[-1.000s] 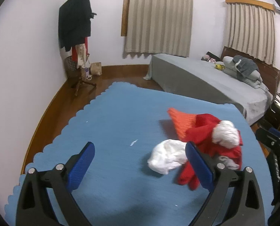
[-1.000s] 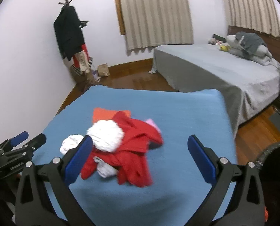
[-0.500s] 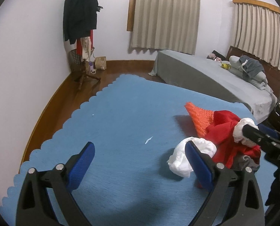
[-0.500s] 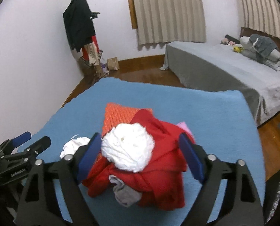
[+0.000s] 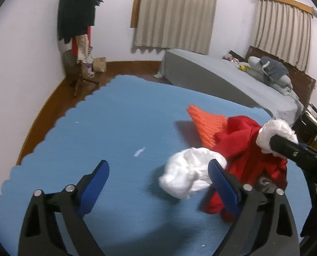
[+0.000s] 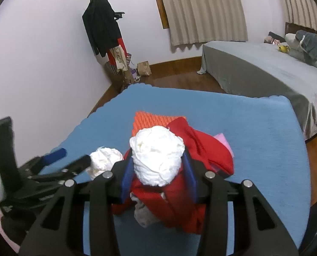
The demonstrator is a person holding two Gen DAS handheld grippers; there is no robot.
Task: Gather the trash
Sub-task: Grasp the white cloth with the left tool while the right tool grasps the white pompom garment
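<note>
Right wrist view: right gripper [image 6: 157, 176] closed on a white paper wad [image 6: 156, 154] sitting atop red cloth [image 6: 203, 149]. Left gripper [image 5: 158, 183] wide open, empty; second white wad [image 5: 190, 175] just ahead, right of centre, against its right finger. Beyond: orange mat [image 5: 209, 123], open blue rug [image 5: 115, 119], bed [image 5: 233, 85] far right.
</note>
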